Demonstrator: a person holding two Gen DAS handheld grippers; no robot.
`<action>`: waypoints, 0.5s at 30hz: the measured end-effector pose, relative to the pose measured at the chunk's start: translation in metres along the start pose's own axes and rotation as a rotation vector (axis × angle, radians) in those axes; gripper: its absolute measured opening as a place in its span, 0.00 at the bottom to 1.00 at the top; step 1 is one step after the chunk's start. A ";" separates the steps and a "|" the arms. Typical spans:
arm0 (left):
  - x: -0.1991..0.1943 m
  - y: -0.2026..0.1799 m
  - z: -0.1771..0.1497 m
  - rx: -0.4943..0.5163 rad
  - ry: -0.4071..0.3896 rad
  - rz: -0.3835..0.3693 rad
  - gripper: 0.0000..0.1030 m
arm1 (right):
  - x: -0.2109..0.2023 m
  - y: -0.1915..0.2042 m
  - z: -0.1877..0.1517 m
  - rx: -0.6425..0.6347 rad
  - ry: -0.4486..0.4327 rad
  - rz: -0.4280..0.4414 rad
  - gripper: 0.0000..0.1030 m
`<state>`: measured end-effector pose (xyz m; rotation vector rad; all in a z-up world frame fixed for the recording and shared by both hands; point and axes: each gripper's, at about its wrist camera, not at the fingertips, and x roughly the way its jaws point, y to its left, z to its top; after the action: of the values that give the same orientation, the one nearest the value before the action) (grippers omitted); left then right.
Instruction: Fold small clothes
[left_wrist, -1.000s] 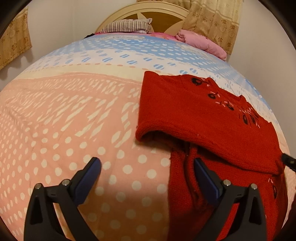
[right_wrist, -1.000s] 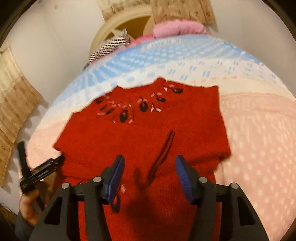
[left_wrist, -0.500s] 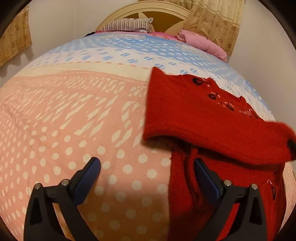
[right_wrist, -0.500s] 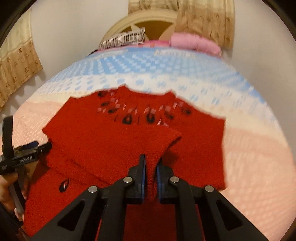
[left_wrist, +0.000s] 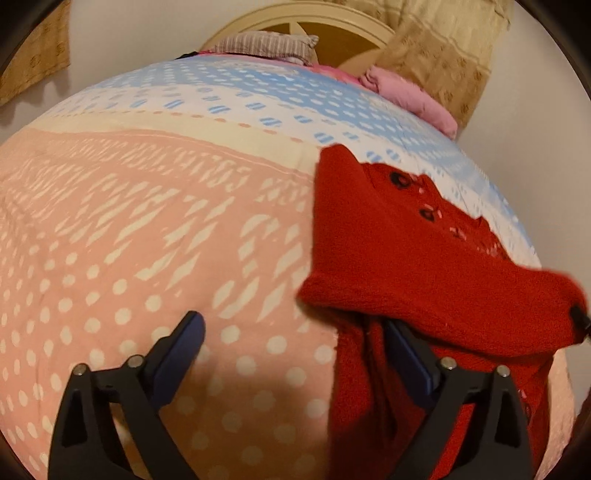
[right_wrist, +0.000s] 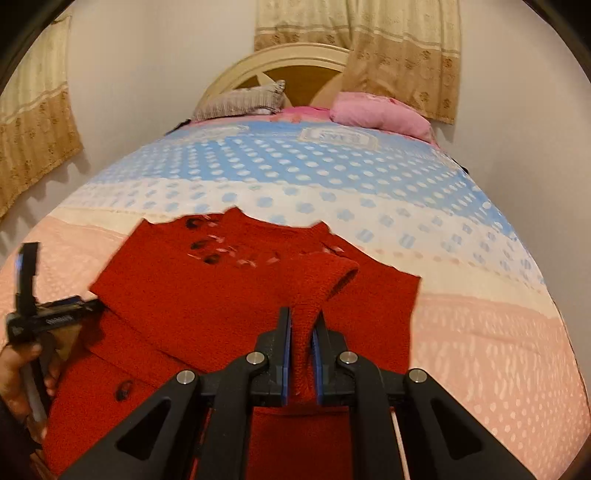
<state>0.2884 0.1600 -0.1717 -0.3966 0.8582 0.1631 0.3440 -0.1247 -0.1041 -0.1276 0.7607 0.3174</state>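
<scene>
A red knit sweater (left_wrist: 406, 258) with dark flower motifs lies on the bed, at the right of the left wrist view and in the middle of the right wrist view (right_wrist: 184, 295). My right gripper (right_wrist: 303, 317) is shut on a raised fold of its sleeve (right_wrist: 325, 273), held above the sweater's body. My left gripper (left_wrist: 291, 325) stands wide, its jaws closing slightly. Its left finger is over the bedspread, its right finger over the sweater's lower edge, and the pads press on nothing. It also shows at the left of the right wrist view (right_wrist: 48, 314).
The bedspread (left_wrist: 147, 221) is pink with white dots near me and blue farther off. A striped pillow (right_wrist: 240, 99) and a pink pillow (right_wrist: 380, 114) lie by the headboard (right_wrist: 295, 62). Curtains hang on the wall. A hand (right_wrist: 22, 369) holds the left gripper.
My right gripper went from open over the sweater to shut on the sleeve, then rose with it. The fold now hangs higher. The left gripper has hardly moved.
</scene>
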 end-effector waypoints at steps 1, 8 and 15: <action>-0.001 0.003 0.000 -0.017 -0.004 -0.011 0.92 | 0.006 -0.008 -0.005 0.018 0.014 -0.009 0.09; -0.004 0.004 -0.004 -0.026 -0.009 -0.016 0.90 | 0.047 -0.041 -0.038 0.064 0.143 -0.081 0.32; -0.007 0.007 -0.006 -0.037 -0.019 -0.017 0.88 | 0.010 -0.037 -0.034 0.121 0.031 -0.002 0.56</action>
<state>0.2774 0.1638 -0.1718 -0.4363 0.8340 0.1667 0.3410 -0.1654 -0.1353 -0.0195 0.8081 0.2679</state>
